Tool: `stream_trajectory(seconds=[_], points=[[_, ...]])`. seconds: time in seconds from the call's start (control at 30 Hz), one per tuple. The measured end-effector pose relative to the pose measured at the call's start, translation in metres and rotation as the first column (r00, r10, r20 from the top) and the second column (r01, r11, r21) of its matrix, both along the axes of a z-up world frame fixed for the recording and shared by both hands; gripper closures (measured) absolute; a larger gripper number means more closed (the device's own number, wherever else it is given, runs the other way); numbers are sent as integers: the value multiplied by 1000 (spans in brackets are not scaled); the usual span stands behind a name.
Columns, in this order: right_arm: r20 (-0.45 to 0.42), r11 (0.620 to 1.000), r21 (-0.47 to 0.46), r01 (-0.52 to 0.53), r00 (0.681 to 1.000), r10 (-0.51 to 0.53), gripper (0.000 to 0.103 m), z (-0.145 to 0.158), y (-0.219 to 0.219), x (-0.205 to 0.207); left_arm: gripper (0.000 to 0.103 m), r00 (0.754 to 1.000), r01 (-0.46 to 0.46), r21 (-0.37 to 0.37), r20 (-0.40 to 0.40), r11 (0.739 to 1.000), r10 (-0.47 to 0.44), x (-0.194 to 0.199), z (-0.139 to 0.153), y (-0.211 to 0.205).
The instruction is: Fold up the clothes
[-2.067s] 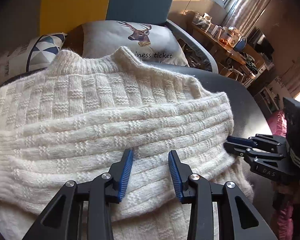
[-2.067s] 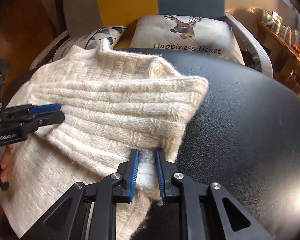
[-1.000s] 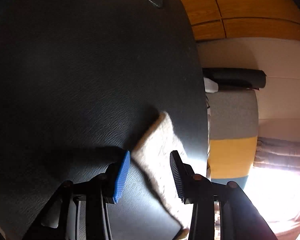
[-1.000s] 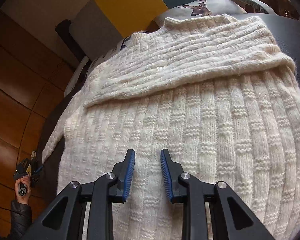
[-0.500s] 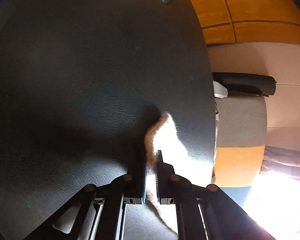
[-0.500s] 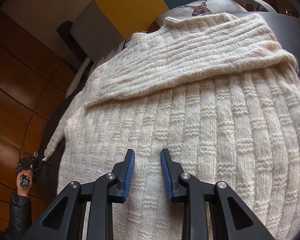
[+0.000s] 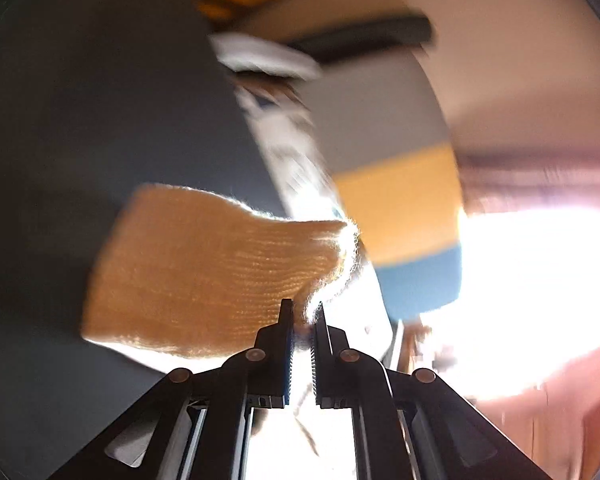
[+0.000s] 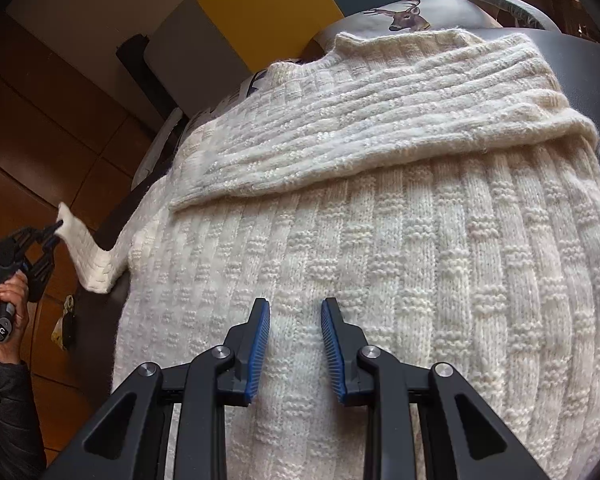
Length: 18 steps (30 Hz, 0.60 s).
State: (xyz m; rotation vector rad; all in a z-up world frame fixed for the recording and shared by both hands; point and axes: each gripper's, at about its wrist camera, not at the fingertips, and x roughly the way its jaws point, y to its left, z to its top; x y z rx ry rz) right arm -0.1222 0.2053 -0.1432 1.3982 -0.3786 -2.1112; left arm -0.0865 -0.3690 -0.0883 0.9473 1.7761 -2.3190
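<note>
While the cream knit sweater [image 8: 400, 240] covers most of the dark tabletop [image 8: 580, 64], one sleeve folded across its chest, the other sleeve [image 8: 90, 264] hangs off the left edge. The left gripper [image 7: 302, 312] pinches that cuff. The right gripper [image 8: 294, 316] hovers over the hem, jaws parted.

Cream basket-knit sweater [image 8: 400, 248], deer-print cushion [image 8: 404, 16]
</note>
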Motion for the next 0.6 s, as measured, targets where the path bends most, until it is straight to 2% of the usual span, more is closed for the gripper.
stream_trajectory(seconds=[0.1, 0.2, 0.37, 0.5, 0.53, 0.6], points=[[10, 1000, -5, 1, 1000, -1, 77, 0, 1, -2, 96, 993, 121, -6, -8, 993, -121, -41, 9, 56], [5, 1000, -9, 4, 1000, -4, 77, 3, 1, -4, 96, 972, 233, -17, 10, 972, -233, -76, 6, 111], [-17, 994, -110, 3, 1000, -5, 76, 18, -1, -15, 96, 918, 392, -56, 90, 918, -386, -131, -11, 187], [-14, 976, -216, 6, 1000, -10, 76, 30, -8, -33, 94, 856, 500, -42, 176, 865, -486, -147, -34, 234], [-2, 968, -250, 10, 1000, -11, 76, 31, -12, -39, 90, 839, 526, -46, 189, 849, -510, -144, -36, 240], [30, 948, -317, 22, 999, -13, 76, 31, -20, -52, 82, 829, 542, -43, 193, 839, -525, -139, -38, 242]])
